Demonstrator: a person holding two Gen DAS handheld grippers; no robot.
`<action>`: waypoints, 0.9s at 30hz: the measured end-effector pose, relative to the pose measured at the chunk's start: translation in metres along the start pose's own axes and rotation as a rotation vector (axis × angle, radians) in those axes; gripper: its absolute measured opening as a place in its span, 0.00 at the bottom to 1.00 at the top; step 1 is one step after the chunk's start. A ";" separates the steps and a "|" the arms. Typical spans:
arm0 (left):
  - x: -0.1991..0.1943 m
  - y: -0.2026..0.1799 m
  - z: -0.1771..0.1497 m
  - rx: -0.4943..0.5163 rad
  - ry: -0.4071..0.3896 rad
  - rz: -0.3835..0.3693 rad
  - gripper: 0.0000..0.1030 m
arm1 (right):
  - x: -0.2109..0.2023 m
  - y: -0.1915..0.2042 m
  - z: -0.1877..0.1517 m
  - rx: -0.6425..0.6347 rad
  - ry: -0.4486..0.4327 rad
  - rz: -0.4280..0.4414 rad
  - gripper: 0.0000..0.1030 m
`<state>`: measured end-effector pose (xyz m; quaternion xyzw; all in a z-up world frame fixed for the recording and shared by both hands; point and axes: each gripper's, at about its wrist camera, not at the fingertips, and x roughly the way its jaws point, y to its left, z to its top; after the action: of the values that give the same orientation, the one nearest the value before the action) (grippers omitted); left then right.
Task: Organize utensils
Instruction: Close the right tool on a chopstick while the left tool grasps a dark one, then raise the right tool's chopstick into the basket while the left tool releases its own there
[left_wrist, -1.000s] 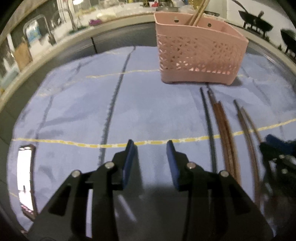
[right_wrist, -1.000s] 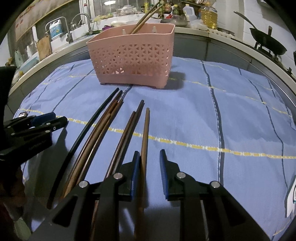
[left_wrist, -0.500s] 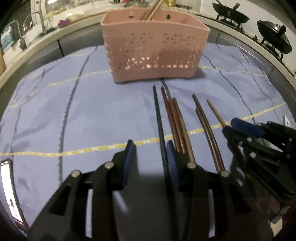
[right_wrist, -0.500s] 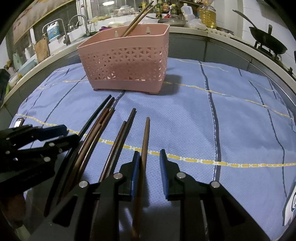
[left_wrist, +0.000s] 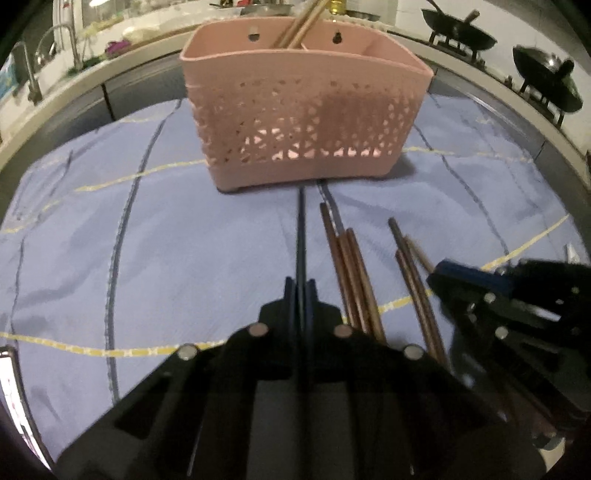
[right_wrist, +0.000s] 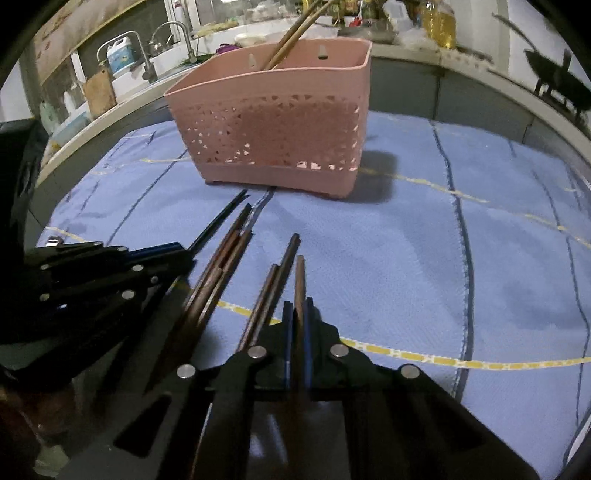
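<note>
I'm facing the pink basket (left_wrist: 303, 110) standing toward the cloth's (left_wrist: 147, 258) far edge. My left gripper (left_wrist: 301, 291) is clamping the black chopstick (left_wrist: 301, 229), my right gripper (right_wrist: 298, 314) the brown chopstick (right_wrist: 300, 280); I'm lifting both level, avoiding neighbouring chopsticks (left_wrist: 351, 273).

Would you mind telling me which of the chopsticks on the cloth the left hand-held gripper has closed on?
The black chopstick, the leftmost and only black one. It runs straight between the left hand-held gripper fingers, while the brown chopsticks lie loose to its right.
</note>
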<state>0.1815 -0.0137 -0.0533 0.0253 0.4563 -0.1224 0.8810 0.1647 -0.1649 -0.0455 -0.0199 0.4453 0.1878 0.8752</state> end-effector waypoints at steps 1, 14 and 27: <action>-0.012 0.003 0.003 -0.006 -0.029 -0.015 0.04 | -0.004 0.000 0.001 0.004 -0.010 0.008 0.05; -0.176 0.019 0.072 0.003 -0.427 -0.112 0.04 | -0.136 -0.004 0.067 0.023 -0.395 0.217 0.05; -0.196 0.038 0.179 -0.023 -0.604 -0.026 0.04 | -0.153 -0.006 0.221 0.046 -0.584 0.237 0.05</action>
<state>0.2245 0.0334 0.2072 -0.0281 0.1755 -0.1305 0.9754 0.2559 -0.1729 0.2077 0.1068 0.1784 0.2761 0.9384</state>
